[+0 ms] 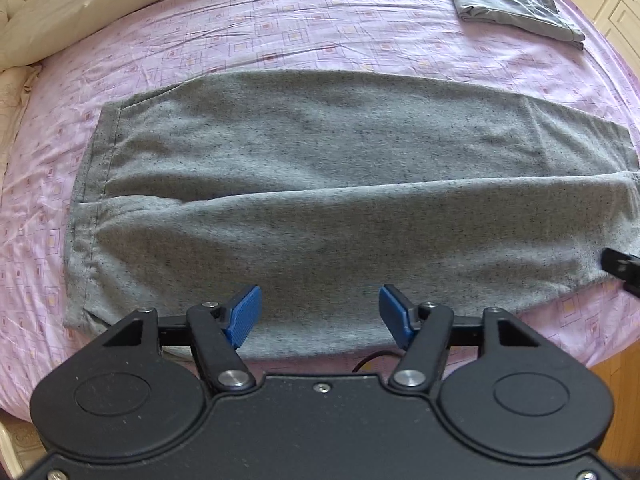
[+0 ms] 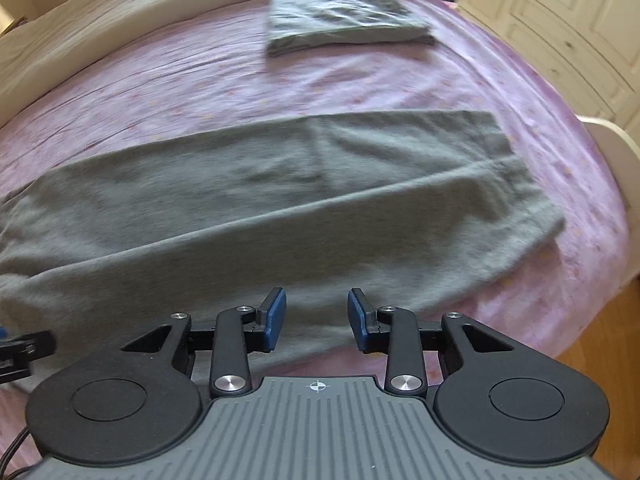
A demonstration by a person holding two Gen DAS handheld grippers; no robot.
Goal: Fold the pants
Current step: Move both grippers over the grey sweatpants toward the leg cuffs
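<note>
Grey speckled pants point(image 1: 320, 200) lie flat across the pink bed, legs side by side, hems at the left in the left wrist view; they also show in the right wrist view point(image 2: 280, 208). My left gripper point(image 1: 320, 312) is open and empty, hovering over the pants' near edge. My right gripper point(image 2: 317, 316) is open and empty over the near edge further right. The right gripper's tip shows at the right edge of the left wrist view point(image 1: 622, 268); the left gripper's tip shows at the left edge of the right wrist view point(image 2: 20, 350).
A folded grey garment point(image 1: 516, 0) lies at the far right of the pink patterned sheet point(image 1: 280, 32), also in the right wrist view point(image 2: 344, 24). A cream duvet point(image 2: 120, 24) lies along the far side. Wooden floor point(image 2: 600, 360) and wardrobe doors point(image 2: 560, 20) are to the right.
</note>
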